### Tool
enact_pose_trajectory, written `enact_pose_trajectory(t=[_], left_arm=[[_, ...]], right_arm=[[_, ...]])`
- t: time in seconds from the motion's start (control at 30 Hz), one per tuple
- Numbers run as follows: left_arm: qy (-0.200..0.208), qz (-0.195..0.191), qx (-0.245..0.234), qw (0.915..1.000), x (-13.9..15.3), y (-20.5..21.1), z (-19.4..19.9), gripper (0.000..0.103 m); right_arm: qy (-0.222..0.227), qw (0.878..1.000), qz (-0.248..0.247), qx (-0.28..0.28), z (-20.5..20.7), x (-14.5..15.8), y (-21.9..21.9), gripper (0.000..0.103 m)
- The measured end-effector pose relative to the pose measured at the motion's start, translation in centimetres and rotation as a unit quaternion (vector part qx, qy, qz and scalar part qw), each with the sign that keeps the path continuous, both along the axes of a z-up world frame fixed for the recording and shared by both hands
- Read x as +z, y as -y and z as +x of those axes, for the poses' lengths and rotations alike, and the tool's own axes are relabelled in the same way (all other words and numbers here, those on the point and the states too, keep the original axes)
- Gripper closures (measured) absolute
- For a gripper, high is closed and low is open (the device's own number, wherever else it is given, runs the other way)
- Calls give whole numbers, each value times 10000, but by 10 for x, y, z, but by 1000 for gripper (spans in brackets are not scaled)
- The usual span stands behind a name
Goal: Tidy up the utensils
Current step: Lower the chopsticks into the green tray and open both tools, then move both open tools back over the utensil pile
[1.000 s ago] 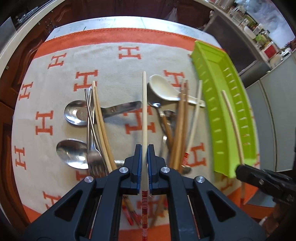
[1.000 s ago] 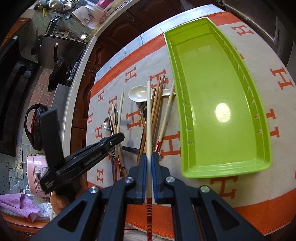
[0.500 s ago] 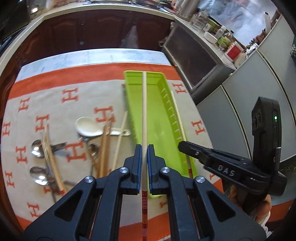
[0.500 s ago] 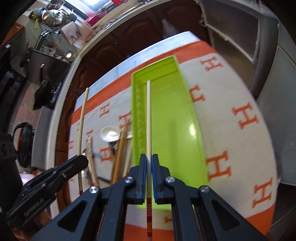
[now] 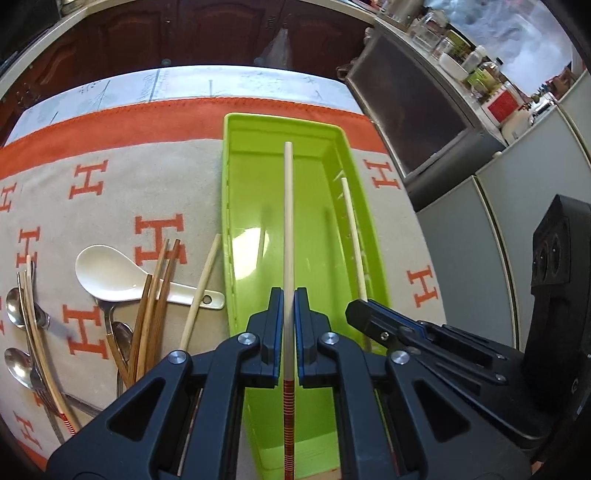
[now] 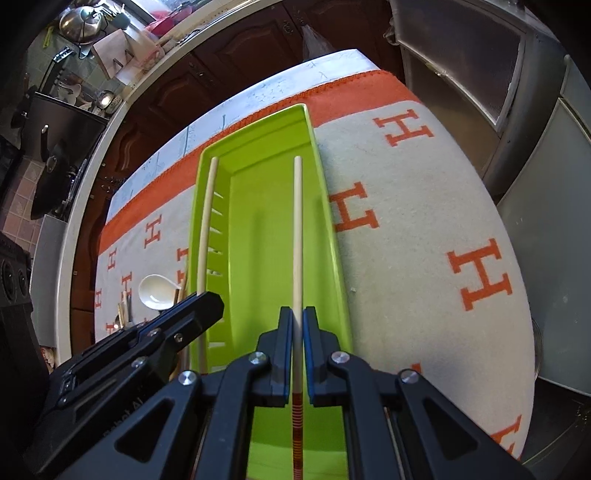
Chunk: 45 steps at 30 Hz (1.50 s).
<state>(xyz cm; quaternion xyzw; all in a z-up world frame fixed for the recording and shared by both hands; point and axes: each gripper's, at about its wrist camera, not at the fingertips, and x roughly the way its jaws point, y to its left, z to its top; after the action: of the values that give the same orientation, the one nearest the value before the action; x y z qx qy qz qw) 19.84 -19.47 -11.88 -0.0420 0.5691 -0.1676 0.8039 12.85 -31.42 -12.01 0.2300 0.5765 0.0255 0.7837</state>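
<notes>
Left wrist view, left gripper (image 5: 289, 325) fingers clamping pale chopstick (image 5: 288, 229), lengthwise over green tray (image 5: 229, 221), right likewise.

Dark brown wooden cabinets (image 5: 229, 33) with arched panel doors ran behind the far edge of the table (image 5: 184, 83), under a pale countertop (image 6: 122, 107). Grey cupboard fronts (image 5: 491, 236) stood off the table's right edge, with jars and bottles (image 5: 476, 70) crowded on a shelf in bright daylight. Pots and pans (image 6: 79, 22) sat far left.
</notes>
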Motion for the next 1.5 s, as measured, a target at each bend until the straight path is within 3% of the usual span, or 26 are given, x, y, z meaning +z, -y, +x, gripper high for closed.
enact_pose_trajectory(t=[0.1,0.23,0.47,0.53,0.7,0.77,1.17,1.43,1.5], left_arm=[[122,80,76,9999,-2,-2,0,99],[80,101,-34,9999,2,-4,-3,97],[59,373,-209,9991,17,-13,-21,86],[157,499,-191,9984,23,-19,-27,86],[210,611,-63,9979,29,-38,-34,86],[111,650,8,9978,26,-46,-35,86],[12,849,144,9963,19,-99,-67,86],[108,1065,291,9938,23,-135,-94,84],[188,1096,372,9931,26,-147,-100,78]], right_arm=[[62,9999,-136,40,4,0,-2,94],[136,9996,-216,131,3,5,-4,84],[321,9969,-716,41,-16,23,-1,82],[257,9943,-1031,-22,-20,21,-1,82],[41,9936,-1127,83,-25,4,-3,83],[83,9930,-1164,164,-27,1,-6,99],[156,9857,-1630,395,-59,6,-14,100],[53,9892,-1448,218,-77,20,-9,97],[145,9891,-1456,145,-82,30,-12,93]])
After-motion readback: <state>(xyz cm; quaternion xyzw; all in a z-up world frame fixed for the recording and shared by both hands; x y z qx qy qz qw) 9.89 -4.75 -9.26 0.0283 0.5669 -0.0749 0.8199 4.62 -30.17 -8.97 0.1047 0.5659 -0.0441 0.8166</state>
